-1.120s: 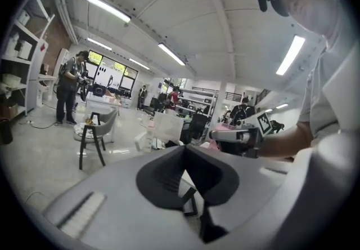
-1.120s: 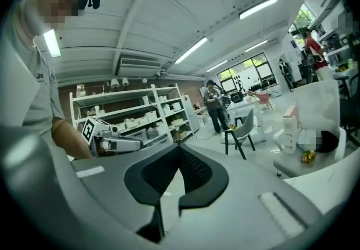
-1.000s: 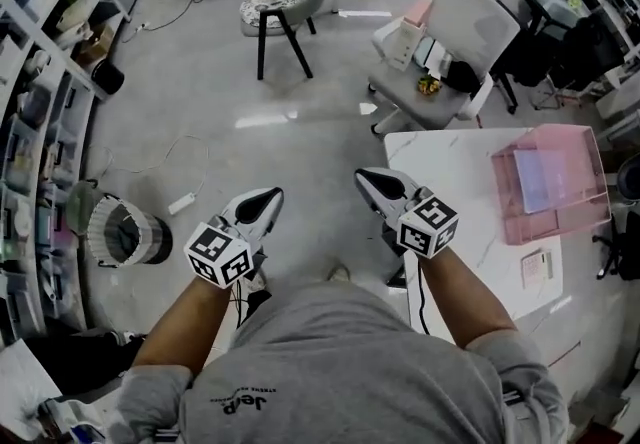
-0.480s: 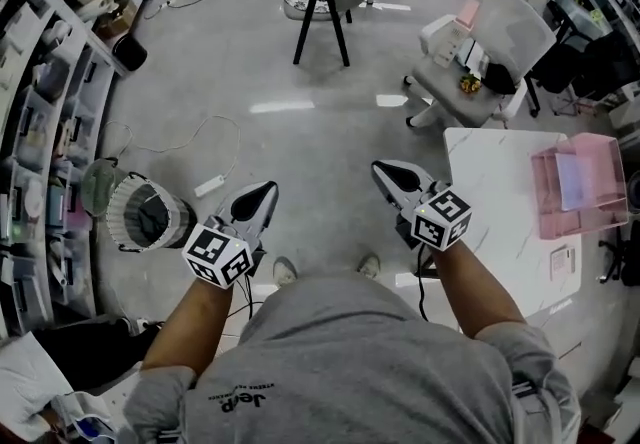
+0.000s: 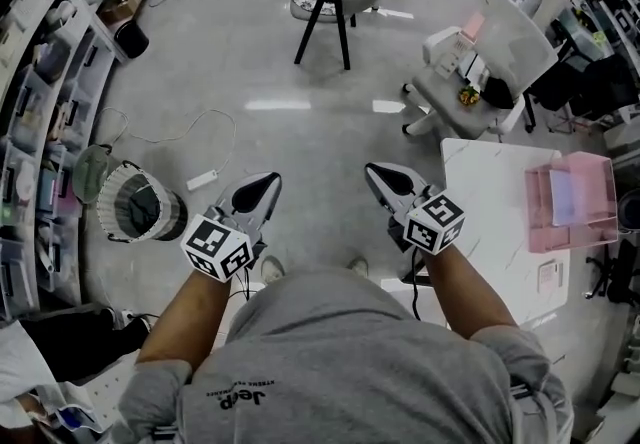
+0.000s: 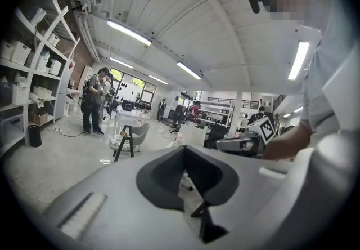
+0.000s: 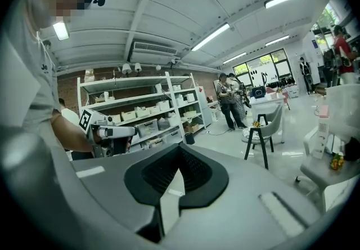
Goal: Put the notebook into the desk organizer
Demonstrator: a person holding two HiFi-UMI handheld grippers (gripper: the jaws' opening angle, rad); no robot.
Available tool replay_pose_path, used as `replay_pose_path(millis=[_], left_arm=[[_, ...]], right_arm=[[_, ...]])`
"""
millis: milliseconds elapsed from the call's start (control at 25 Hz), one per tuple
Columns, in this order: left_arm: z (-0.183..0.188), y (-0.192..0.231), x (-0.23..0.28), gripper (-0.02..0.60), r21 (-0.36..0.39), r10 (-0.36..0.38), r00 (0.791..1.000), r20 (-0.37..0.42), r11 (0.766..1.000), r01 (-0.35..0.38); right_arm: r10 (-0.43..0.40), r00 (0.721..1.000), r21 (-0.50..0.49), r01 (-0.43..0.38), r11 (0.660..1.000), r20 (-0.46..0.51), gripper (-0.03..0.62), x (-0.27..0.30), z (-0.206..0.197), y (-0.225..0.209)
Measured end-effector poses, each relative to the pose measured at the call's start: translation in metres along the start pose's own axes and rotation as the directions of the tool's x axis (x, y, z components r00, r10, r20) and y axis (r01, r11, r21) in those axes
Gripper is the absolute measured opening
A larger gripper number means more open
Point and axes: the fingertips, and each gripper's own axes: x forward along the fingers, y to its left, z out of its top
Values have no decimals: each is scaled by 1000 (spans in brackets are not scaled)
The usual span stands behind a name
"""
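Two grippers, both empty: the left gripper (image 5: 262, 188) and the right gripper (image 5: 384, 182) are held out roughly level over the floor (image 5: 300, 132). Each has its jaws pressed together with nothing between them. My guess is they're carried shut and side by side because there's nothing under them to work on. The counter (image 5: 485, 197) lies off to the person's right, well apart from either tip.

The organizer (image 5: 575, 235) sits at the counter's far edge. I can't pick out the notebook for certain. A pale bluish panel (image 5: 562, 194) lies inside the organizer, and a small white rectangle (image 5: 548, 275) lies flat on the counter just beside it. Either could be the notebook; both are too small to tell. If it's the rectangle, the job hasn't started, and the person would need to turn right to reach it.

The gripper shells are smooth grey plastic, tapering to a blunt beak, with dark ribbed pads set into the inner faces. Each one carries a cube of black-and-white square markers at the wrist end. The counter is white and glossy with faint grey veins, like marble. The organizer is see-through pink plastic, a boxy tray with low straight walls. The floor is polished grey and throws back the ceiling lights. A round wire-sided bin (image 5: 140, 210) stands on it to the left.
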Motion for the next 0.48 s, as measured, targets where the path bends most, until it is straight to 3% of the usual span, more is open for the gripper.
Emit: replay_pose_path(millis=[480], left_arm=[[2,-11,10,58,27,-19,1000,1,999,19]], right_arm=[[-24,1000,-4,24,1000,-3,0,-8,1,-13]])
